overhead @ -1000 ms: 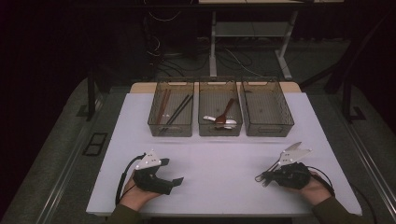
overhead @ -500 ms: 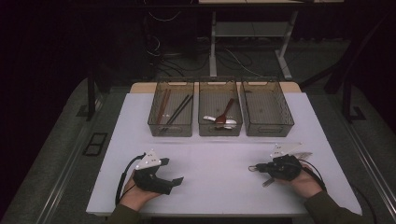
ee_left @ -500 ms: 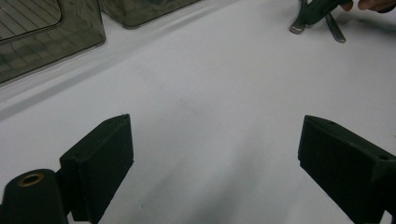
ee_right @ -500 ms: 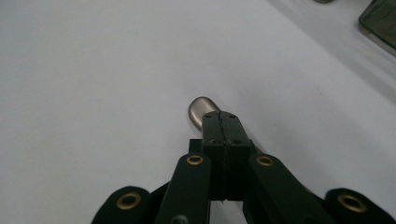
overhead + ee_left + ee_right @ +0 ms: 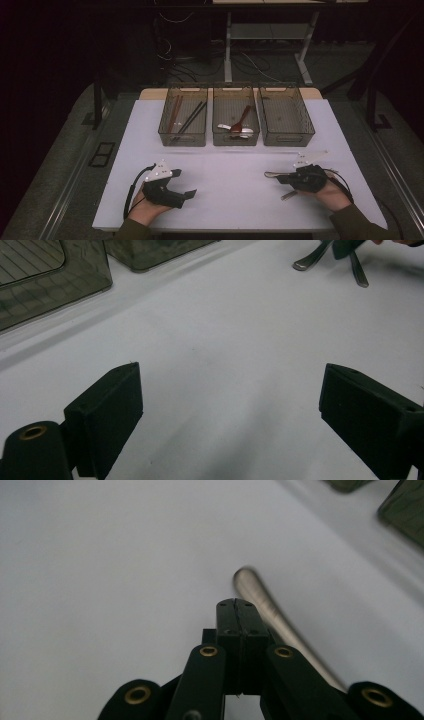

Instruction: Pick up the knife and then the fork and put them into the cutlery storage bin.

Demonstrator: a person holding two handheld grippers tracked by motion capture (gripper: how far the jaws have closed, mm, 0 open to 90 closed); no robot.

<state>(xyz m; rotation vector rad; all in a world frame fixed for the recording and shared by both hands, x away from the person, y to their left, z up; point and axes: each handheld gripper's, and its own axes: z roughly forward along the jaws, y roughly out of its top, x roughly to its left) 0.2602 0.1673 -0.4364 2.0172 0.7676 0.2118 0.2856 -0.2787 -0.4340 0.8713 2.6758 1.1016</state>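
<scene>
White tabletop (image 5: 225,175), three smoked plastic bins (image 5: 235,122) along its far edge. Your right gripper (image 5: 295,179) sits low at the near right with jaws pressed together; a slim silver metal utensil (image 5: 265,607) lies just beside them, grip uncertain. Your left gripper (image 5: 187,195) rests near left, jaws wide apart, holding nothing.

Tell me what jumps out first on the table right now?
Three dark bins in a row at the far edge of the white table; the left holds chopsticks, the middle spoons. Near the front right, the right gripper looks shut beside a metal utensil handle. The left gripper rests open, front left.
</scene>
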